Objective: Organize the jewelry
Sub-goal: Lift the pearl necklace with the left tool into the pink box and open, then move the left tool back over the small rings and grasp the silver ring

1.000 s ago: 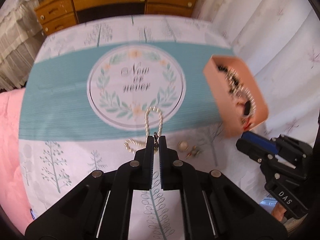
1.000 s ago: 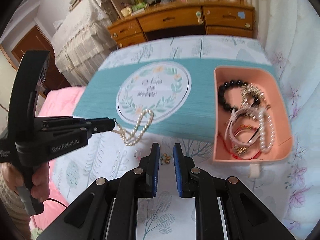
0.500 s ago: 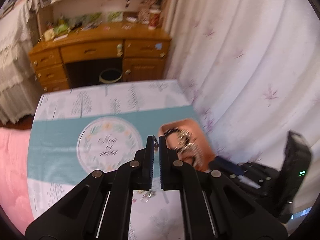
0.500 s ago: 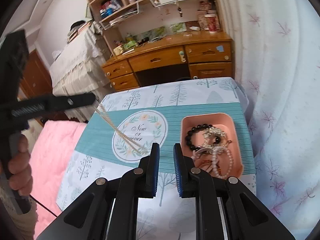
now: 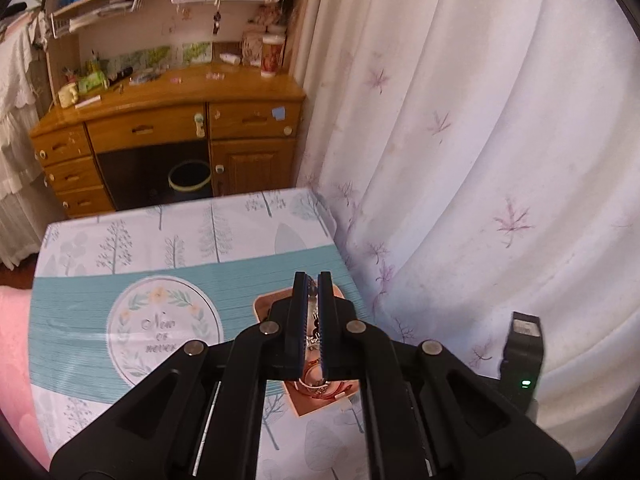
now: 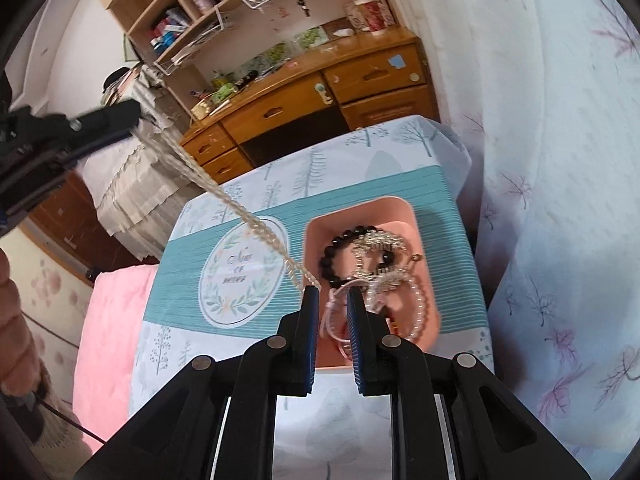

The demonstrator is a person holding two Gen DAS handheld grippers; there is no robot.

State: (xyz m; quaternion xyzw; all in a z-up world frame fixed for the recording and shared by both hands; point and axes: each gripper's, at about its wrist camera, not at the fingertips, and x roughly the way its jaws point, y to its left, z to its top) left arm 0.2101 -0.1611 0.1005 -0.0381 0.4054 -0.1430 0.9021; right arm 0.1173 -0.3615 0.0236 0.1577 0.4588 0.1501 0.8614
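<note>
Only the right wrist view shows the left hand-held gripper (image 6: pixel 134 120), upper left, pinching a long string of pale pearl beads (image 6: pixel 224 196) that hangs in the air. The right hand-held gripper (image 6: pixel 333 300) is a little apart with nothing in it. Both are above the pink plastic tray (image 6: pixel 420 240) of bracelets near the right edge of the desk (image 6: pixel 360 152), beside the white curtain (image 6: pixel 560 160).

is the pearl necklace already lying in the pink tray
No, the pearl necklace hangs from the left gripper above the table, outside the pink tray.
</note>
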